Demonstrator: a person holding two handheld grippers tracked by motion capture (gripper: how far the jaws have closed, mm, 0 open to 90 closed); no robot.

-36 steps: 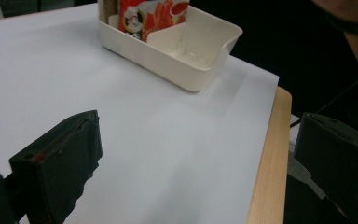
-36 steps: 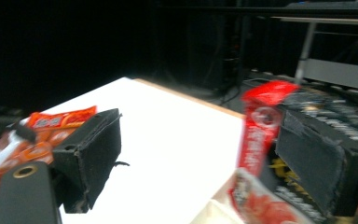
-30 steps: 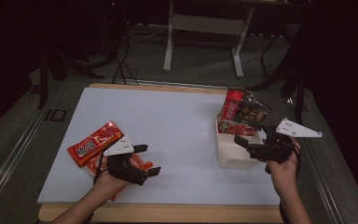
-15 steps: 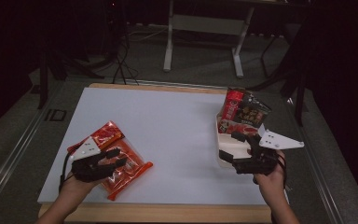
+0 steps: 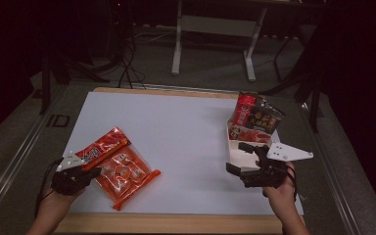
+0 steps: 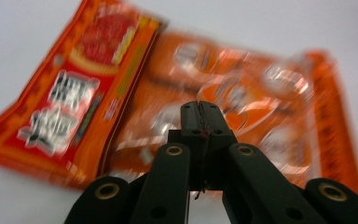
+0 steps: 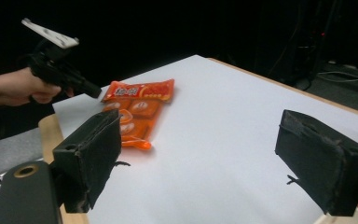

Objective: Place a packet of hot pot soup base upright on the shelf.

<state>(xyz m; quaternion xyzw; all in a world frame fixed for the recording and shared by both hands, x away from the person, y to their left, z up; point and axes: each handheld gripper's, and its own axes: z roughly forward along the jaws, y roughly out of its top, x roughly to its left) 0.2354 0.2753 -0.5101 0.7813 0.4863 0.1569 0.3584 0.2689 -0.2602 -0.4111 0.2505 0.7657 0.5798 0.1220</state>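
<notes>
Wide white counter (image 5: 186, 142) with a wooden front edge, dark floor and stand legs behind it.

At the right edge of the counter, a white bin (image 5: 240, 147) stuffed with upright snack bags (image 5: 254, 120), red and dark ones, standing close together.

On the left part of the counter, two flat orange packets: a clear-fronted orange packet (image 5: 125, 174) with round printed pieces, lying slantwise, and a red-orange sachet (image 5: 103, 147) with white lettering, overlapping its upper left corner. Same pair close up in the left gripper view, blurred, sachet (image 6: 79, 88) at the left, clear-fronted packet (image 6: 261, 107) spreading to the right.

Left gripper (image 5: 94, 172) at the near left corner, held in a hand (image 5: 58, 203) coming up from the bottom edge, tip at the left edge of the packets. Fingers (image 6: 191, 116) pressed flat together, having just been closing, with nothing seen between them; tip hanging over the clear-fronted packet, contact impossible to tell through the blur.

Right gripper (image 5: 242, 157) just in front of the white bin, grey plate on top, held in the right hand (image 5: 279, 188). Fingers (image 7: 88, 154) spread wide, bare counter between them, well apart from the packets.
</notes>
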